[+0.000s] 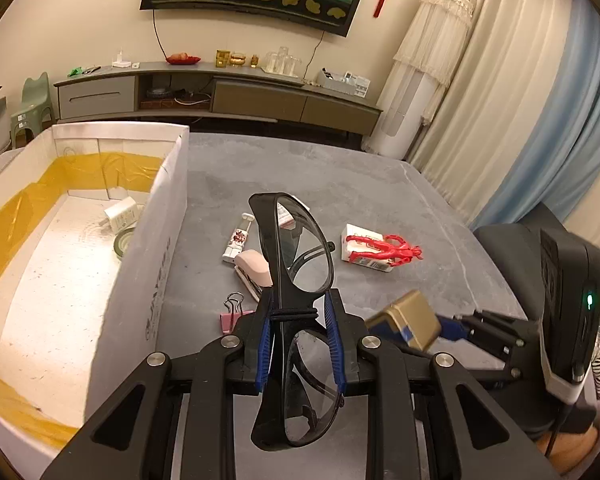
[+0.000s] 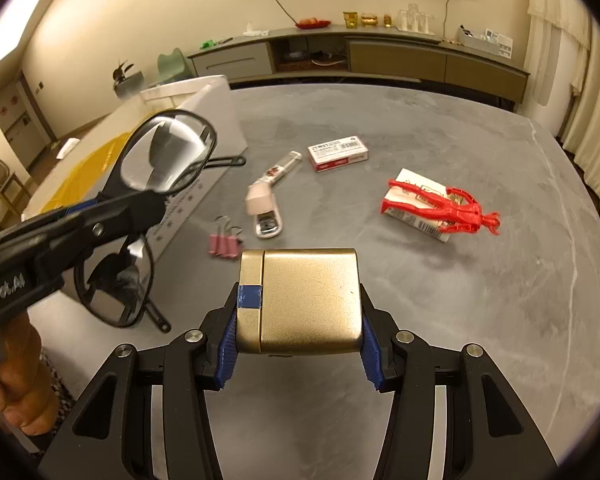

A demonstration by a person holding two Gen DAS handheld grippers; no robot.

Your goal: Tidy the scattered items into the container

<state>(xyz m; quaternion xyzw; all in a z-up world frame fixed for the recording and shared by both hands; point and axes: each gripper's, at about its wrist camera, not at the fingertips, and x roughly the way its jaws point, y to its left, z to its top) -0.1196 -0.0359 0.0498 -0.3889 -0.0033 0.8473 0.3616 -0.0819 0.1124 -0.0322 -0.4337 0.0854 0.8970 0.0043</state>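
- Black-framed safety glasses (image 1: pixel 296 280) stand on end, pinched at the bridge between the blue pads of the left gripper (image 1: pixel 299 320), whose jaws are nearly closed around them, just right of the white box (image 1: pixel 156 240).
- Gold case (image 2: pixel 304 300) sits clamped in the right gripper (image 2: pixel 300 320), jaws spread wide across it, above the grey table (image 2: pixel 440 300).
- On the table lie a pink binder clip (image 2: pixel 225 242), a pink stapler (image 2: pixel 264 210), a staple box (image 2: pixel 337 153) and a red figure (image 2: pixel 448 206) atop a small carton (image 2: pixel 414 200).
- Inside the white box: a charger (image 1: pixel 122 214) and a tape roll (image 1: pixel 123 242).
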